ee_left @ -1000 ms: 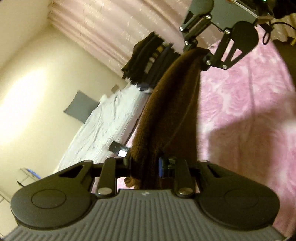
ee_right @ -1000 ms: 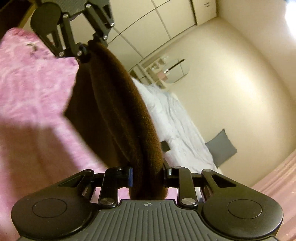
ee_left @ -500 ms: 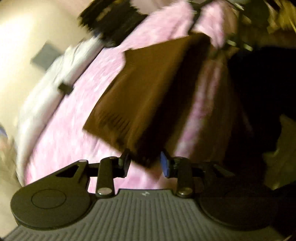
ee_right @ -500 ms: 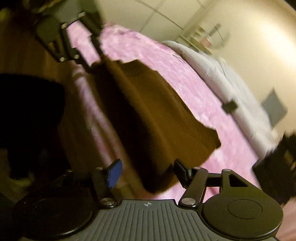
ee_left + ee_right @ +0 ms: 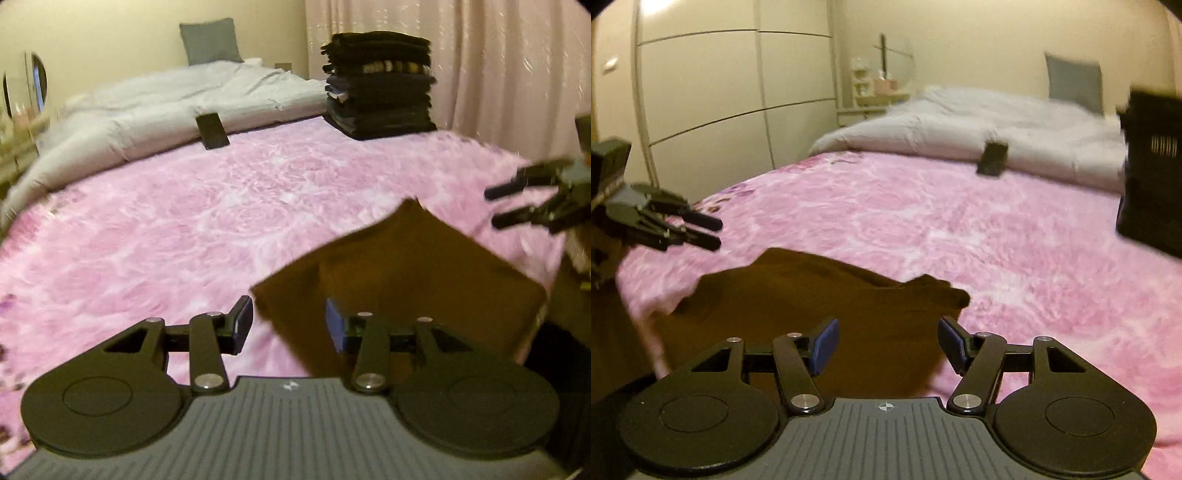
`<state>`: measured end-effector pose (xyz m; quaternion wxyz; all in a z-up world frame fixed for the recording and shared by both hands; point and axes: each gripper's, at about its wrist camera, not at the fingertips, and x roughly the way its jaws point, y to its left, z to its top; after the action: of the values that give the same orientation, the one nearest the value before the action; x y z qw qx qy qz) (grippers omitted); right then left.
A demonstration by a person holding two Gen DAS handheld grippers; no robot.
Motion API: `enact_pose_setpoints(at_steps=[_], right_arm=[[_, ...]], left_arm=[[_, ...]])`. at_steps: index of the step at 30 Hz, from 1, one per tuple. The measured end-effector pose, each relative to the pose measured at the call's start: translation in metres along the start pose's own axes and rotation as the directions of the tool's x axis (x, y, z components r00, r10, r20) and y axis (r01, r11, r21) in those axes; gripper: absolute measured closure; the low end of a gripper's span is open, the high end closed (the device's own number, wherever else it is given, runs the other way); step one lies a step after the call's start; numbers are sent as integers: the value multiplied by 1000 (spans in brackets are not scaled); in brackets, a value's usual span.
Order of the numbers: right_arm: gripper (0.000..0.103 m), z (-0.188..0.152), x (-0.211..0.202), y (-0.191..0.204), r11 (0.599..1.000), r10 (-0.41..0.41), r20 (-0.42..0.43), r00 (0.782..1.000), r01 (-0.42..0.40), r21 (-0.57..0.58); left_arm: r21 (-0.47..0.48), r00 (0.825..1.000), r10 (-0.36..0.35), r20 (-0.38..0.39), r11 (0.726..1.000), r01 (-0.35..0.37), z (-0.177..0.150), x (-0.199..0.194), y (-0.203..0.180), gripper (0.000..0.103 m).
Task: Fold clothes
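Bedroom, dim warm light. Bed (image 5: 155, 236) covered with a pink blanket (image 5: 979, 229); a grey duvet (image 5: 166, 110) is bunched along the far side, grey pillow (image 5: 210, 40) against the wall behind it.

Brown garment (image 5: 413, 269) lies flat on the blanket at the near edge of the bed, one corner pointing away from the cameras. In the right wrist view its far edge is rumpled into a low ridge.

Left tool (image 5: 288, 325): fingers apart, nothing between the pads; the garment's near corner lies under the gap. Right tool (image 5: 886, 343): fingers apart, wider than the left, hovering over the garment's near part. Contact with the cloth cannot be told for either one.

Stack of dark folded clothes (image 5: 380, 85) sits at the far right of the blanket, beside the curtain (image 5: 498, 66). Dark phone (image 5: 212, 131) leans on the duvet edge. Wardrobe (image 5: 720, 92) stands on the left wall in the right wrist view.
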<state>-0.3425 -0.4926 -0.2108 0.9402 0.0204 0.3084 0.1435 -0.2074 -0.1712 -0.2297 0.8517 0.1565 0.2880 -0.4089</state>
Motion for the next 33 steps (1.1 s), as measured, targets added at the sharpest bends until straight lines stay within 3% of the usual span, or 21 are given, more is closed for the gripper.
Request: enact_pose_setpoints(at_steps=[3, 6, 7, 10, 13, 16, 21, 24, 28, 31, 33], right_arm=[[40, 5, 30, -31, 995, 17, -24, 1000, -15, 100], [45, 6, 58, -55, 980, 59, -61, 996, -47, 195], [65, 6, 68, -59, 980, 70, -80, 994, -54, 193], [67, 3, 93, -68, 979, 64, -120, 991, -39, 201], [67, -2, 104, -85, 952, 85, -113, 990, -48, 302], [63, -2, 94, -90, 945, 66, -97, 993, -31, 325], [62, 8, 38, -55, 972, -99, -19, 995, 101, 212], [62, 5, 10, -11, 989, -39, 43, 998, 32, 143], [62, -17, 5, 33, 992, 92, 17, 996, -93, 90], [62, -36, 15, 38, 988, 107, -54, 993, -100, 114], [62, -43, 16, 39, 991, 89, -91, 992, -78, 113]], left_arm=[[-41, 996, -70, -52, 997, 68, 13, 45, 11, 65], [-68, 977, -157, -143, 987, 149, 18, 93, 18, 75], [-63, 974, -165, -157, 986, 156, 17, 102, 19, 77], [-12, 974, -123, -188, 992, 123, 15, 121, 23, 84], [-16, 975, -130, -179, 991, 130, 14, 129, 26, 84], [-16, 975, -127, -181, 992, 126, 16, 130, 27, 83], [-10, 988, -71, -138, 997, 71, 22, 100, 24, 81], [-17, 993, -76, -86, 997, 75, 25, 65, 17, 81], [0, 987, -152, -50, 988, 152, 17, 32, -9, 79], [54, 982, -149, -113, 986, 155, 2, 37, -28, 79], [69, 979, -105, -175, 991, 118, -10, 53, -28, 75]])
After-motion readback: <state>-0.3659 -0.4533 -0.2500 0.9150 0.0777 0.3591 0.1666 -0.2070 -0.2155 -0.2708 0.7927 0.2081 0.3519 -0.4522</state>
